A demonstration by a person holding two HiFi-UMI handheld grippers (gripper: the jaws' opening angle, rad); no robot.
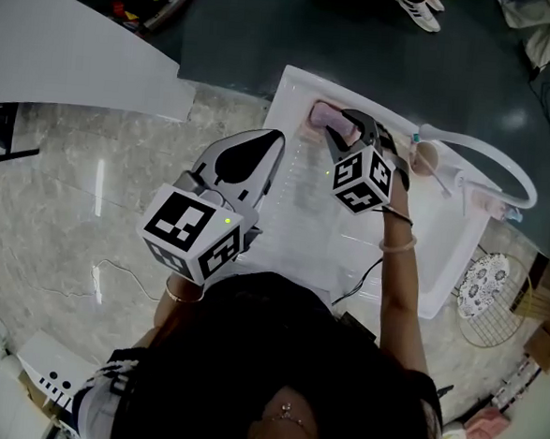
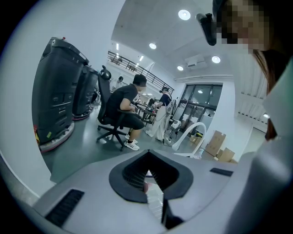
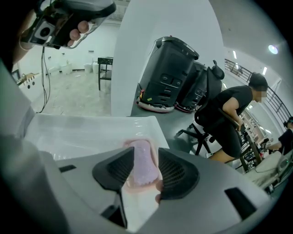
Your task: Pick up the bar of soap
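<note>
The right gripper [image 3: 146, 154] points steeply down over the far end of a white tray [image 3: 82, 132], its claw released: the two dark ribbed pads [image 3: 176, 173] stand apart on either side of the bar of soap [image 3: 143, 168], and a sliver of the dish shows between the soap and the right-hand pad; the soap is pale lilac, long and rounded, and lies lengthwise in a shallow pink soap dish [image 3: 135, 188] at the lower middle of the right gripper view; in the head view the same pink patch sits at the upper middle of the frame, at the tray's far edge, just ahead of the gripper's marker cube [image 1: 362, 181]; the left gripper [image 2: 149, 153] hangs to the left of the tray's near half, well apart from the soap, its pads drawn together at the tips with nothing between them, and its own marker cube [image 1: 194, 232] sits left of centre in the head view; a curved white pipe [image 1: 500, 159] arches over the tray's right side; the tray rests on a pale marbled surface [image 1: 80, 191]; beyond it, in the right gripper view, a person in black [image 3: 231, 116] sits on an office chair at the right, with black machines [image 3: 169, 75] at upper middle.
</note>
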